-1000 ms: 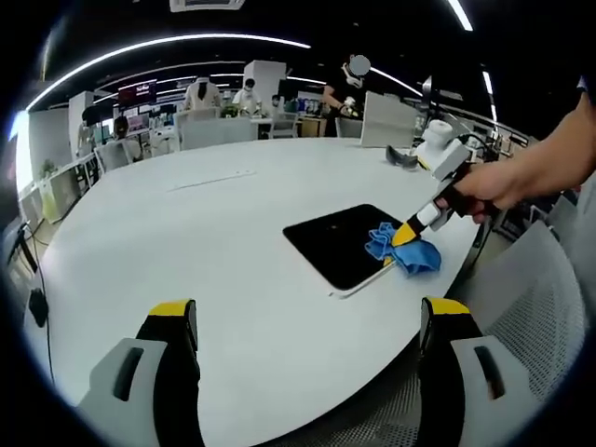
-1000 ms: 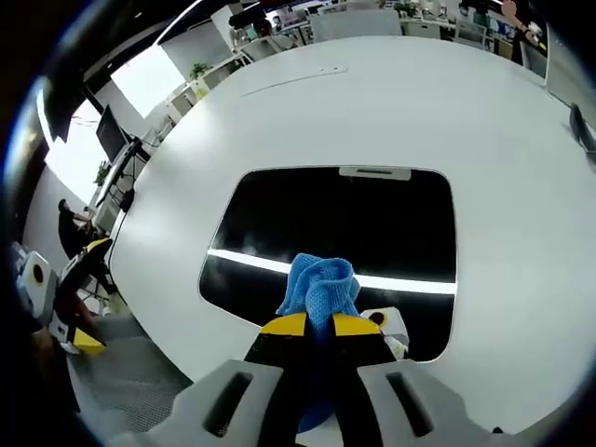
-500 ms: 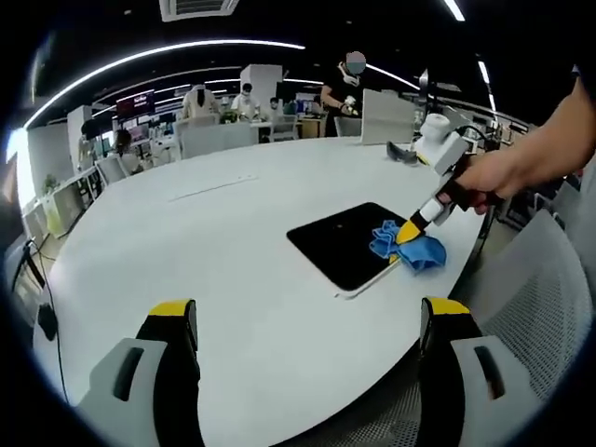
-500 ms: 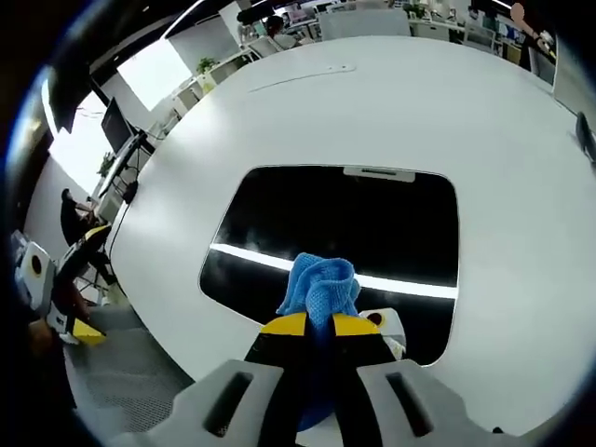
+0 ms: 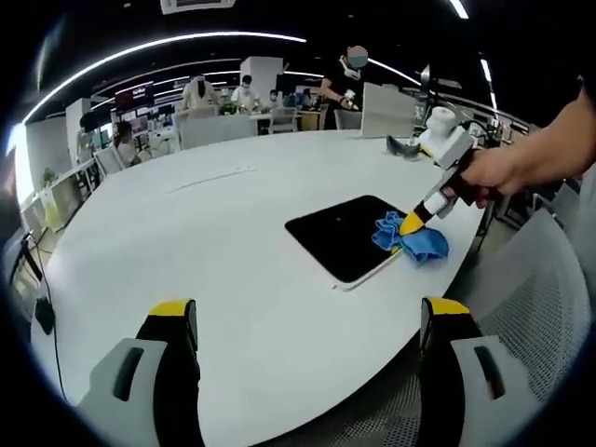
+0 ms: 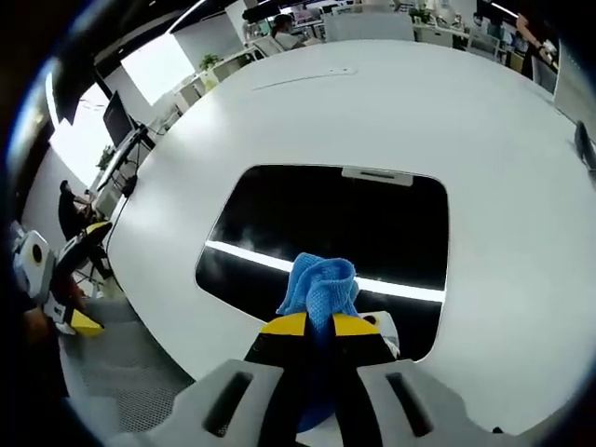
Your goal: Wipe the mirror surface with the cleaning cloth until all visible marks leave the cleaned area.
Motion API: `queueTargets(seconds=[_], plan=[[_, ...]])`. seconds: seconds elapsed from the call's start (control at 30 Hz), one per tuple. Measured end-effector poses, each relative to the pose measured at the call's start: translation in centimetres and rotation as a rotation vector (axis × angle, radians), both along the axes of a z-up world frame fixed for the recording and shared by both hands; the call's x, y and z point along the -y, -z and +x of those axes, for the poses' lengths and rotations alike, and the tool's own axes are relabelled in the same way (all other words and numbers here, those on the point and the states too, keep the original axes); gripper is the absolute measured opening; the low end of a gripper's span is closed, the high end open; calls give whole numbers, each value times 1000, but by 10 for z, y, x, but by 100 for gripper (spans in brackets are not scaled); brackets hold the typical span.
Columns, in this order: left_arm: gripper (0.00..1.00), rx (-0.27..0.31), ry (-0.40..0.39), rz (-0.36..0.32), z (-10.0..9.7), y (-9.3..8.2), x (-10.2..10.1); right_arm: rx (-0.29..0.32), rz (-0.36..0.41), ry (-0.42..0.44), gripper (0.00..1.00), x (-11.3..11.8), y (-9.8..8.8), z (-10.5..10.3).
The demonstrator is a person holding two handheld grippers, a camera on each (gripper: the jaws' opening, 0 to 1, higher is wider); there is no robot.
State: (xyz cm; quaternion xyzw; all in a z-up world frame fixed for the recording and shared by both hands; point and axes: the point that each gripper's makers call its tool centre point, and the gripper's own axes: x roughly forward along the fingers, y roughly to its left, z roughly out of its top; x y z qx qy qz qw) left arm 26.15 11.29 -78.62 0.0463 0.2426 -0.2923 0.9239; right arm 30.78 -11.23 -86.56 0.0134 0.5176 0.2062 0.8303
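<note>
My right tool (image 6: 319,326) yellow-tipped on grey, cloth (image 6: 319,286) bright blue with a fine mesh weave, mirror (image 6: 326,223) black with a white light streak, worktop (image 5: 205,251) plain white

The left gripper (image 5: 312,349) hovered over the white table (image 5: 186,251), its two yellow-tipped jaws standing wide apart with nothing between them. Ahead of the right jaw and well beyond it lay the dark mirror (image 5: 346,237), flat near the table's edge. A hand (image 5: 489,172) held the right gripper (image 5: 412,223), whose yellow tip pinched the blue cloth (image 5: 410,239) and pressed it on the mirror's right end.
</note>
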Motion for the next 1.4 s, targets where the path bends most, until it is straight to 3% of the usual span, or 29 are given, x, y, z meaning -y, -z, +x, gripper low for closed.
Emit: queueTargets(seconds=[0.1, 0.3, 0.73, 1.4], plan=[[99, -13, 3, -43, -1, -2, 4, -1, -4, 8, 2, 6, 0, 0], [99, -17, 13, -56, -3, -2, 7, -7, -4, 33, 2, 17, 1, 1], [99, -26, 15, -39, -3, 1, 7, -19, 11, 59, 2, 37, 2, -2], [99, -32, 17, -31, -3, 3, 6, -44, 38, 110, 2, 43, 1, -2]])
